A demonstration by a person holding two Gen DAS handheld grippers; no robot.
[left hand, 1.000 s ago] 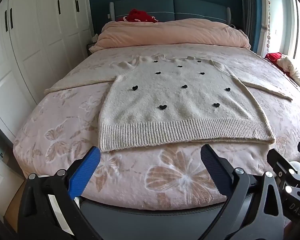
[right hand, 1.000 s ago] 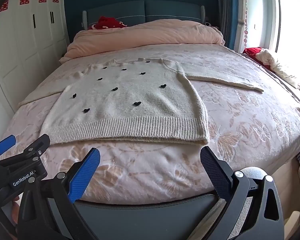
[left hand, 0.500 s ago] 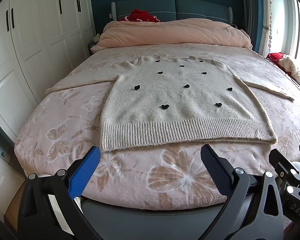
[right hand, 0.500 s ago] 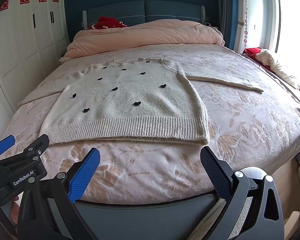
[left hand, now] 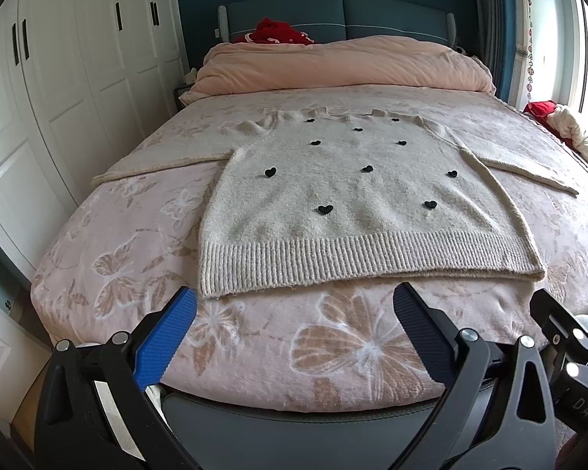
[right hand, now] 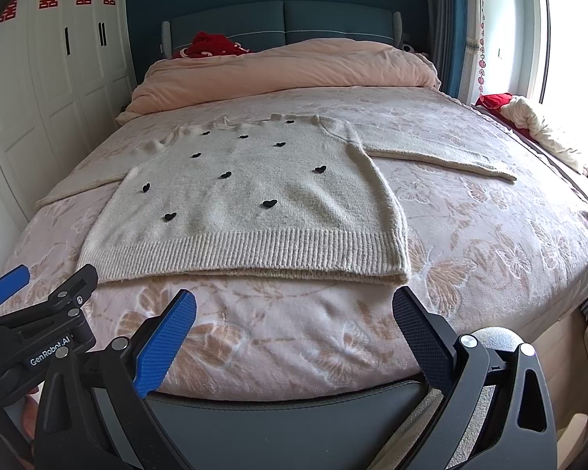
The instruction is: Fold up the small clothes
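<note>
Cream fuzzy knit: sweater (left hand: 345, 199) lies flat, front up, on the bed (left hand: 129, 235), roughly centred left-right, nearer the foot than the rolled pink duvet (left hand: 345, 62). Small black hearts dotted over the body.

Orientation: ribbed hem (left hand: 356, 258) at the near edge, neckline far, so the body's long axis runs near-far. Both sleeves are spread out sideways, left sleeve (left hand: 160, 164) and right sleeve (right hand: 443, 156), so the overall span is widest left-right.

Handling, my read: soft, limp, light to moderate weight, zero stiffness. It will drape and sag off any single grip point. Fuzzy surface should grip the pads well, with little slip. The plush floral bedspread underneath may get pinched along with it if the fingers dig deep.

Grip points: the two hem corners, or a cuff plus shoulder for folding a sleeve in. Ribbing is thicker there, so easier to pinch one garment only.

Tools: left gripper (left hand: 294, 313) and right gripper (right hand: 294, 313) both spread wide, nothing held, hovering off the foot of the bed short of the hem. No contact with the sweater yet.
</note>
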